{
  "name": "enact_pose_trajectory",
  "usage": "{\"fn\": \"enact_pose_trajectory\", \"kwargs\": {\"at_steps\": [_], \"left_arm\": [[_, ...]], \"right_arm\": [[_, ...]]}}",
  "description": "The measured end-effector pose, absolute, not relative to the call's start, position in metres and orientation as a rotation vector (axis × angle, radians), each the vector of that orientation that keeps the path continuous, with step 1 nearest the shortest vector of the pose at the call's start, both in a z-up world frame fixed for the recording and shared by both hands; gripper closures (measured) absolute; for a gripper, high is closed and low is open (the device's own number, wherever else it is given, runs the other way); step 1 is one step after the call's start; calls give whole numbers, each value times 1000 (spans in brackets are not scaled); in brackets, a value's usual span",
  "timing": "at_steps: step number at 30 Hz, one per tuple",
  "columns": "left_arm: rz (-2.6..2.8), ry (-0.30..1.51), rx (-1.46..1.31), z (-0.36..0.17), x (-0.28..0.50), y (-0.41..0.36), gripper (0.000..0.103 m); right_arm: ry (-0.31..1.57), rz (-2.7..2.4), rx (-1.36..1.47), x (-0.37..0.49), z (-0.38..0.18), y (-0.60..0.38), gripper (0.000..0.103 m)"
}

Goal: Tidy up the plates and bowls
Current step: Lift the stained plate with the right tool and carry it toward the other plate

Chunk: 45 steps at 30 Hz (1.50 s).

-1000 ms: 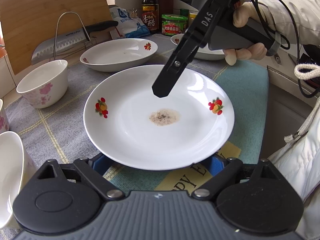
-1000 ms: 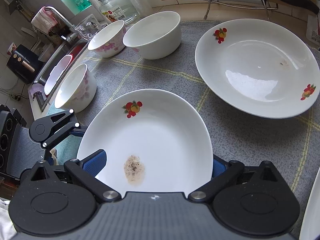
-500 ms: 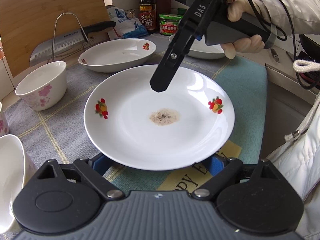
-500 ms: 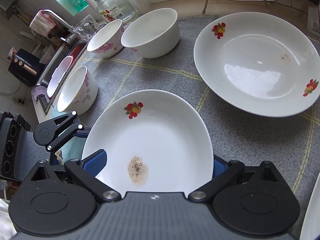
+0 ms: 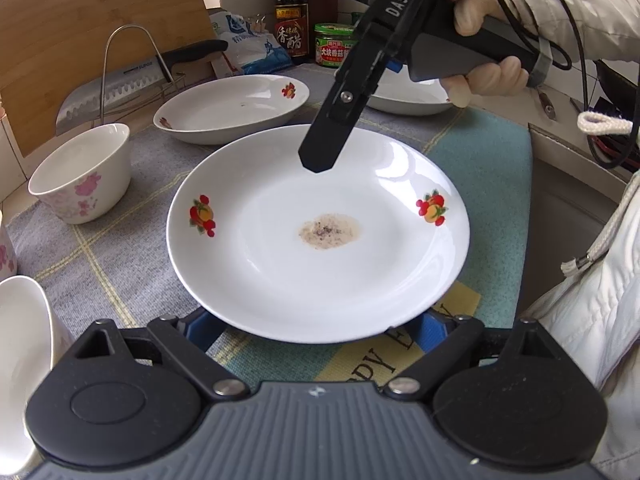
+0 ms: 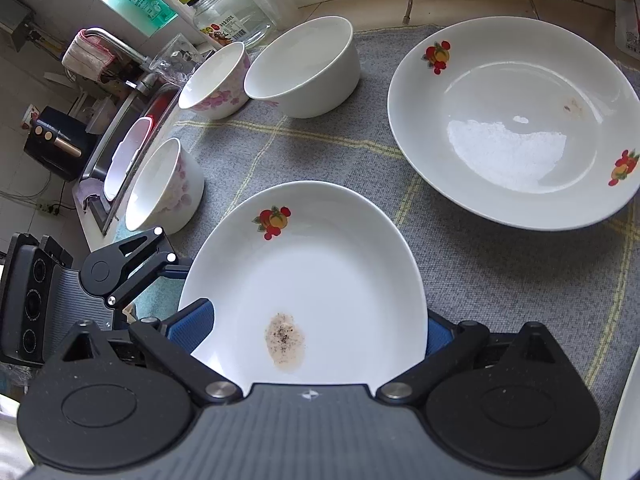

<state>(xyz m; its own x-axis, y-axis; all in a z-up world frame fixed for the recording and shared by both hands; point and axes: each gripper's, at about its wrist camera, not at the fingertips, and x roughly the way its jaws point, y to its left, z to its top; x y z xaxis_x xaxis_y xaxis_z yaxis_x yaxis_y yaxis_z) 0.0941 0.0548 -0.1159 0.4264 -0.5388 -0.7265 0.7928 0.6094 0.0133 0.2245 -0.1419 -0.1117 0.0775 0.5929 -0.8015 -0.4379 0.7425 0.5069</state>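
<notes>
A white plate with fruit prints and a brown stain (image 5: 320, 236) lies on the grey cloth, also in the right wrist view (image 6: 320, 280). My left gripper (image 5: 316, 324) is open, its blue pads either side of the plate's near rim. My right gripper (image 6: 316, 332) is open, hovering over the plate's far edge; its finger (image 5: 332, 132) shows above the plate. A second fruit plate (image 5: 232, 108) (image 6: 516, 120) lies beyond. A third plate (image 5: 408, 96) is behind the right gripper. White bowls with pink flowers (image 5: 80, 176) (image 6: 304, 64) (image 6: 216, 80) (image 6: 164, 188) stand to the left.
A knife on a wire rack (image 5: 132, 76) and a wooden board (image 5: 92, 20) stand at the back left. Sauce bottle (image 5: 292, 12), jar (image 5: 334, 48) and bag (image 5: 248, 48) line the back. A sink (image 6: 132, 140) lies past the bowls. A glass jar (image 6: 232, 8) stands nearby.
The right gripper has lifted and drawn back slightly above the plate. The left gripper and plate have barely moved.
</notes>
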Motion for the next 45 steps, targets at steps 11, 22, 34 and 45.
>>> {"fn": "enact_pose_trajectory", "kwargs": {"at_steps": [11, 22, 34, 45], "left_arm": [[-870, 749, 391, -106, 94, 47, 9], [-915, 722, 416, -88, 100, 12, 9], [-1007, 703, 428, -79, 121, -50, 9], [-1108, 670, 465, -82, 143, -112, 9]], "right_arm": [[1244, 778, 145, 219, -97, -156, 0], [1186, 729, 152, 210, -79, -195, 0], [1124, 628, 173, 200, -64, -265, 0], [1083, 506, 229, 192, -65, -334, 0]]}}
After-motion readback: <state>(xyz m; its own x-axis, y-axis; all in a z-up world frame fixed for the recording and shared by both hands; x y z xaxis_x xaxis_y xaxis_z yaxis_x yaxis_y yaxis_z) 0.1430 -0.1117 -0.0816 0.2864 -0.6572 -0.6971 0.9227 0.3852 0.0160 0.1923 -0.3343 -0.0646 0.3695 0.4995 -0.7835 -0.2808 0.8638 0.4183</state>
